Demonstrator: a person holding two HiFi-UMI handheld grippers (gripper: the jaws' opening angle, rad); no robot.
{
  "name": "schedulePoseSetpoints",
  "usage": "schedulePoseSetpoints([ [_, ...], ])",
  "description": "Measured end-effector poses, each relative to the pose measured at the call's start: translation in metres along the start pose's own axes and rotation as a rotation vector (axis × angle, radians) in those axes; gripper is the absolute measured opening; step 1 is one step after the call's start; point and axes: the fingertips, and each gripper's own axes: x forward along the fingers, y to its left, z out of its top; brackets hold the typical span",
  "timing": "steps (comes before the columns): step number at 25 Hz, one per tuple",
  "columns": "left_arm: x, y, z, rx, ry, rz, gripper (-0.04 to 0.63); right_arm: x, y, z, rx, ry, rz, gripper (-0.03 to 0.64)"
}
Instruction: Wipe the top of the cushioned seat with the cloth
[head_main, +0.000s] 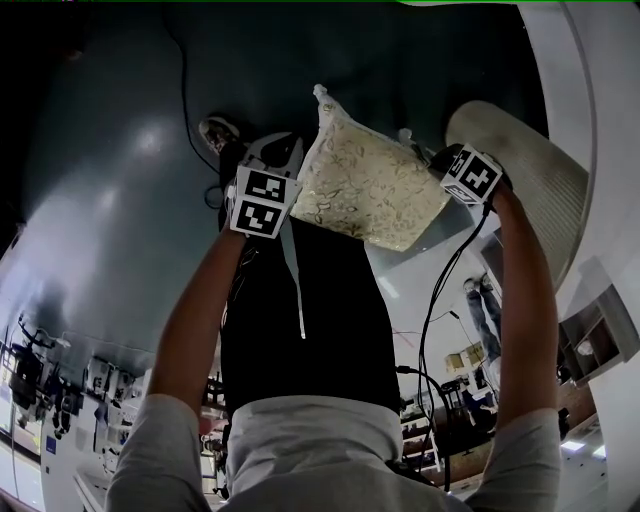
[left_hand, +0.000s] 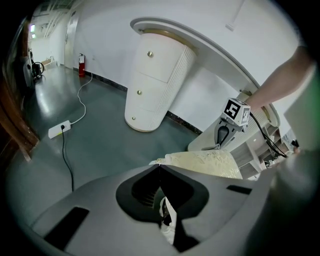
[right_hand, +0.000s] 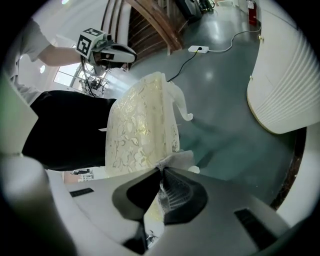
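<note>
Tongs on both sides are clamped tight on fabric. The left tongs (left_hand: 159, 166) pinch one edge and the right tongs (right_hand: 161, 168) the opposite edge of a thin cream cloth (head_main: 365, 185) with a raised floral lace pattern. The dark ridged pads of each pair meet with only a bunched bit of the cloth between them.

The cloth hangs in the air, stretched roughly flat between the two pairs, above the glossy grey-green floor (head_main: 120, 150) and touching no furniture. One free corner curls into a small point.

Beyond it stands a tall cream piece of furniture (left_hand: 155, 85) with a rounded outline, fine vertical ribbing down its side and small brass knobs on its smooth front. Whether it belongs to the cushioned seat I cannot tell. A white power strip (left_hand: 59, 129) with trailing cables lies on the floor, well apart.
</note>
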Motion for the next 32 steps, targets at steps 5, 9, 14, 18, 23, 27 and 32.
schedulePoseSetpoints([
  [5, -0.007, 0.011, 0.003, -0.013, -0.013, 0.011, 0.015, -0.001, 0.002, 0.026, -0.036, -0.014, -0.001, 0.027],
  [9, -0.014, 0.018, 0.0, -0.015, -0.015, 0.006, 0.015, -0.004, 0.003, 0.05, -0.023, -0.039, 0.008, 0.027],
  [14, -0.024, 0.036, -0.001, -0.032, -0.022, 0.016, 0.015, -0.007, 0.004, 0.077, -0.035, -0.047, 0.006, 0.028],
  [18, -0.034, 0.056, -0.002, -0.051, -0.034, 0.027, 0.015, -0.007, 0.005, 0.105, -0.057, -0.045, 0.006, 0.027],
  [23, -0.045, 0.077, -0.013, -0.008, -0.027, 0.04, 0.015, -0.006, 0.006, 0.139, -0.079, -0.048, -0.01, 0.027],
  [27, -0.051, 0.087, -0.016, -0.022, -0.023, 0.045, 0.015, -0.007, 0.005, 0.164, -0.102, -0.06, -0.027, 0.028],
  [32, -0.06, 0.096, -0.015, -0.017, -0.02, 0.039, 0.015, -0.012, 0.003, 0.199, -0.102, -0.096, -0.059, 0.026],
])
